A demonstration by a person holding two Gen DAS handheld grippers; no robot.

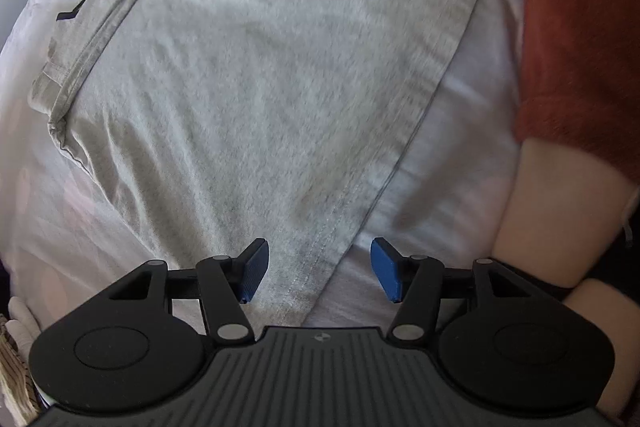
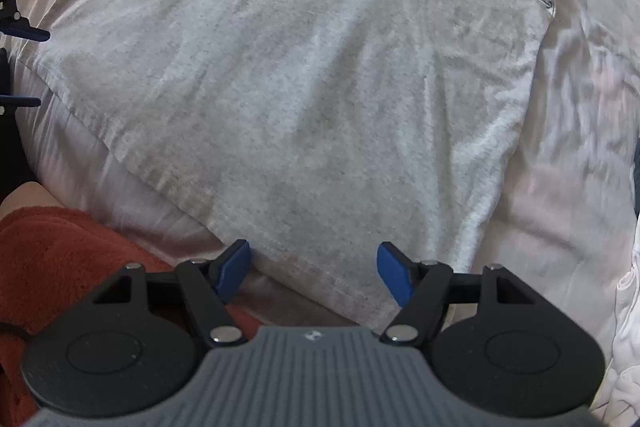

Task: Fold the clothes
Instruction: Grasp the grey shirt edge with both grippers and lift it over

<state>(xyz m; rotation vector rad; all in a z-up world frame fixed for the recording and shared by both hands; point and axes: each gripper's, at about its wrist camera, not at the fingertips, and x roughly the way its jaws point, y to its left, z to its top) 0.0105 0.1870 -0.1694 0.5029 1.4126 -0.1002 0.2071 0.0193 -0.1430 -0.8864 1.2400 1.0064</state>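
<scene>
Grey shirt [image 1: 256, 75] flat, top cut off | left gripper [image 1: 320, 269] jaws released | right gripper [image 2: 314, 273] jaws released

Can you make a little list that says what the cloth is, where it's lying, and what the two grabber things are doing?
garment: grey T-shirt, spread flat
surface: pale bedsheet
left gripper: open, blue fingers either side of the shirt's hem corner
right gripper: open, over the shirt's near corner, holding nothing
person: rust-red garment, bare forearm
fold: not yet started
</scene>
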